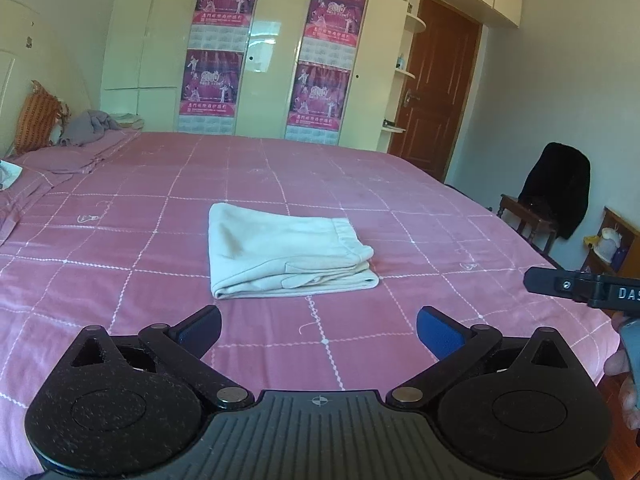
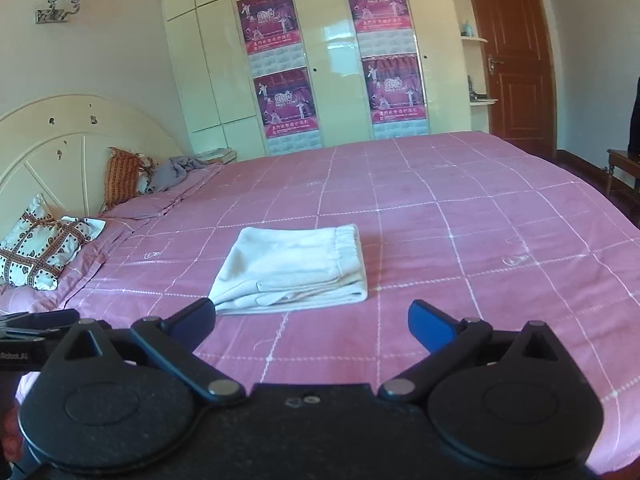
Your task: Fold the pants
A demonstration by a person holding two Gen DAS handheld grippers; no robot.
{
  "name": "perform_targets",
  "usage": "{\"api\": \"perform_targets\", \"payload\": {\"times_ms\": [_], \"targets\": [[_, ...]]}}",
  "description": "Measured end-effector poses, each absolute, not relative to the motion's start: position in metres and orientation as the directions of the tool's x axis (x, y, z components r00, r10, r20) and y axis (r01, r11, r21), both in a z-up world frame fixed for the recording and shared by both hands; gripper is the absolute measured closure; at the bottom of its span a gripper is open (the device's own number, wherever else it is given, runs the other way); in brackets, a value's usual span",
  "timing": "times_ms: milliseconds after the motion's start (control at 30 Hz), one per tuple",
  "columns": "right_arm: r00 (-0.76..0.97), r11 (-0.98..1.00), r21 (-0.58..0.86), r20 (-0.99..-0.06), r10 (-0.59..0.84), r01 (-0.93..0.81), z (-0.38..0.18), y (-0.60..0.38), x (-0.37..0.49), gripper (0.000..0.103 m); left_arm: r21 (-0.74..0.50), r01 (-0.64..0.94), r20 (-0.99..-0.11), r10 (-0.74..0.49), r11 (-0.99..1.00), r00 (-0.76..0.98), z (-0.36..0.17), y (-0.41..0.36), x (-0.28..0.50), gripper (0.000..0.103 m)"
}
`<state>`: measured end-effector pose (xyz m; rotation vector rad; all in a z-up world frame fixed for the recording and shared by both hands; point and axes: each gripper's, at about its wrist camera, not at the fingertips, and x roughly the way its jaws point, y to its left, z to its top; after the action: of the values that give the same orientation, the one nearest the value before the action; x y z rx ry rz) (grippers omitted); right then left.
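Cream pants (image 1: 285, 253) lie folded into a thick rectangle on the pink checked bedspread (image 1: 120, 240), waistband to the right. In the left wrist view my left gripper (image 1: 319, 330) is open, held back from the pants with nothing between its blue pads. The right gripper's black finger (image 1: 560, 285) pokes in at the right edge of that view. In the right wrist view the pants (image 2: 292, 270) sit just beyond my right gripper (image 2: 310, 322), which is open and empty, its left fingertip overlapping the near left corner of the pants in the picture.
Pillows (image 2: 44, 248) and a crumpled grey cloth (image 2: 176, 170) lie by the headboard (image 2: 60, 136) at left. A cream wardrobe with posters (image 1: 256, 52) stands behind the bed. A chair draped in black clothing (image 1: 560, 196) and a brown door (image 1: 436, 92) are at right.
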<state>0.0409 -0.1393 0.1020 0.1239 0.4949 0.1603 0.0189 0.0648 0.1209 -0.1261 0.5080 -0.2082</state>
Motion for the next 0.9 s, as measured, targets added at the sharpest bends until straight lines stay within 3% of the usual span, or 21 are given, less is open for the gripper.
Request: {"api": "perform_targets", "payload": {"times_ms": [133, 533, 900], "targets": [[0.876, 0.992, 0.049, -0.466, 0.122, -0.112, 0.102, -0.124, 0.026, 0.0, -0.132, 0.171, -0.449, -0.213, 0.976, 0.868, 0.131, 0.062, 0.01, 0.0], [0.917, 0.993, 0.016, -0.382, 0.115, -0.118, 0.115, -0.115, 0.005, 0.0, -0.169, 0.151, -0.448, -0.212, 0.974, 0.869, 0.127, 0.073, 0.009, 0.0], [0.922, 0.993, 0.0, -0.372, 0.11, -0.118, 0.113, -0.11, 0.003, 0.0, -0.175, 0.146, -0.432, -0.209, 0.974, 0.877, 0.129, 0.077, 0.008, 0.0]]}}
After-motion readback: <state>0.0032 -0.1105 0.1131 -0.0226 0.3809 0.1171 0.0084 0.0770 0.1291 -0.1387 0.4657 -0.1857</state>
